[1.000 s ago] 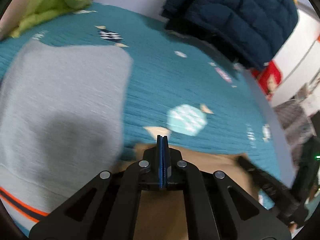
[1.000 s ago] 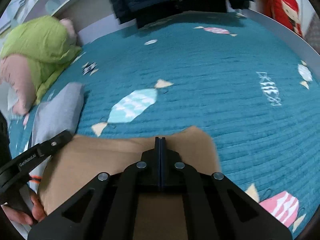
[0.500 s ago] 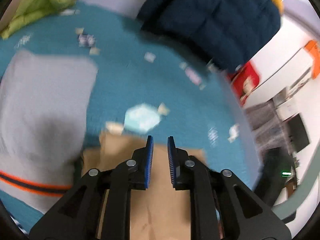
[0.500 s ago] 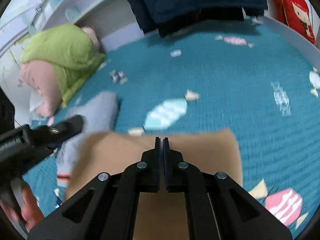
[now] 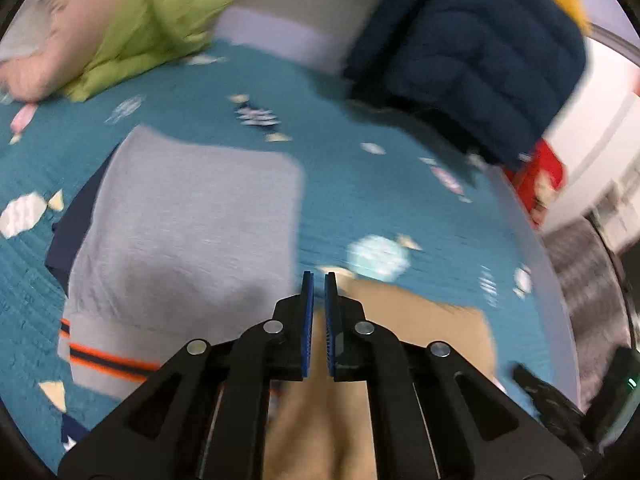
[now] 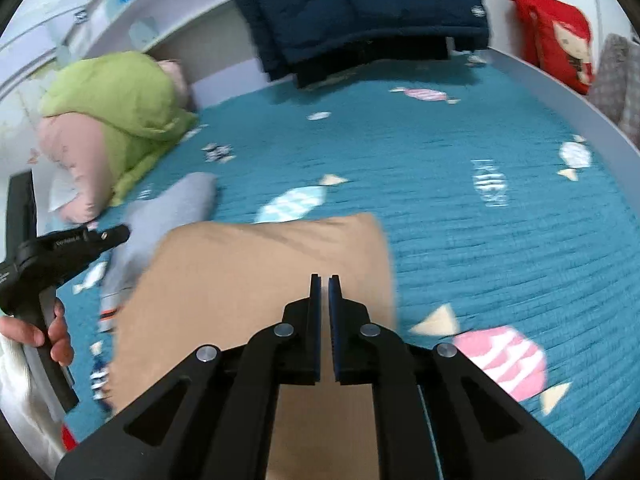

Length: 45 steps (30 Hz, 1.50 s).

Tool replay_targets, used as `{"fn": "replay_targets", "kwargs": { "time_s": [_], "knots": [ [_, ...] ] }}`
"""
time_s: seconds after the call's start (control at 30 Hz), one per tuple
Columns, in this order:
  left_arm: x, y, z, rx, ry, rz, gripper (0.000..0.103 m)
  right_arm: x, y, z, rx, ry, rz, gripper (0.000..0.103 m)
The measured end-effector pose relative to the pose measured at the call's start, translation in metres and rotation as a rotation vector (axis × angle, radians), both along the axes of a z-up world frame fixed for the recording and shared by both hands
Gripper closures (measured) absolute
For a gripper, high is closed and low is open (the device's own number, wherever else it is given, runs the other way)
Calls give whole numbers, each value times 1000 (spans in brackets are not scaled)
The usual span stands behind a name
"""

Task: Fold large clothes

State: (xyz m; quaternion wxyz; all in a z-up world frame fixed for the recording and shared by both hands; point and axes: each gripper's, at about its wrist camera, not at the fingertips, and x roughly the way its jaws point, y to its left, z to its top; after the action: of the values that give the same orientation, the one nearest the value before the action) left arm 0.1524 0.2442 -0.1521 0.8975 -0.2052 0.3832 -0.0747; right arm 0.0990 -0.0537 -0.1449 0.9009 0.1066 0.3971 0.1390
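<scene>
A tan garment lies folded flat on the teal bedspread; in the left wrist view the tan garment sits under and right of my jaws. Left of it lies a folded grey sweater with an orange stripe, also visible as the grey sweater. My left gripper hovers above the tan cloth, closed down to a thin slit with nothing in it. My right gripper hangs over the tan garment, its jaws opening, with nothing between them. A hand holds the left gripper.
Green and pink bedding is piled at the far left. A navy puffer jacket hangs over the bed's far end. A red cushion stands beyond the white bed rim on the right.
Both grippers rose and drew back from the tan garment's far edge. The left jaws parted, then narrowed again. The right jaws went from fully shut to slightly apart.
</scene>
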Motion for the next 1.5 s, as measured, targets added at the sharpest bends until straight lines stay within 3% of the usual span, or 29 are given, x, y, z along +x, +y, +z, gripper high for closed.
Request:
{"fn": "replay_targets", "kwargs": {
  "time_s": [0.13, 0.27, 0.33, 0.43, 0.53, 0.63, 0.7, 0.73, 0.8, 0.87, 0.97, 1.1, 1.27, 1.43, 1.5],
  "knots": [
    [-37, -64, -6, 23, 24, -158, 95, -17, 25, -22, -2, 78, 67, 97],
    [-64, -103, -54, 130, 116, -245, 96, -46, 22, -32, -21, 121, 108, 97],
    [-82, -95, -67, 125, 102, -254, 96, -59, 16, -38, 4, 170, 131, 98],
    [-97, -69, -70, 68, 114, -246, 96, -80, 15, -45, -34, 226, 192, 100],
    [-110, -49, -68, 97, 142, -229, 96, -98, 16, -45, -81, 261, 239, 100],
    [-122, -46, -53, 126, 156, -226, 95, -108, 15, -38, -77, 273, 241, 97],
    [-132, -56, -34, 128, 118, -257, 94, -109, 18, -26, -67, 232, 243, 97],
    [-138, -60, -27, 108, 97, -286, 92, -109, 20, -22, -58, 216, 249, 97],
    [-144, -70, -21, 91, 88, -321, 72, -107, 26, -16, -13, 203, 287, 97],
    [-147, -83, -27, 122, 101, -354, 71, -107, 32, -20, -8, 218, 320, 97],
    [-147, -95, -50, 226, 184, -361, 72, -108, 43, -40, -53, 281, 379, 97],
    [-148, -85, -61, 214, 227, -341, 73, -110, 38, -53, -84, 341, 406, 97],
    [-159, -78, -60, 278, 246, -334, 73, -111, 21, -49, -98, 377, 396, 97],
    [-166, -69, -55, 308, 247, -319, 73, -114, -6, -37, -11, 395, 417, 96],
    [-167, -67, -54, 307, 257, -315, 73, -110, -14, -35, 16, 397, 397, 90]
  ]
}}
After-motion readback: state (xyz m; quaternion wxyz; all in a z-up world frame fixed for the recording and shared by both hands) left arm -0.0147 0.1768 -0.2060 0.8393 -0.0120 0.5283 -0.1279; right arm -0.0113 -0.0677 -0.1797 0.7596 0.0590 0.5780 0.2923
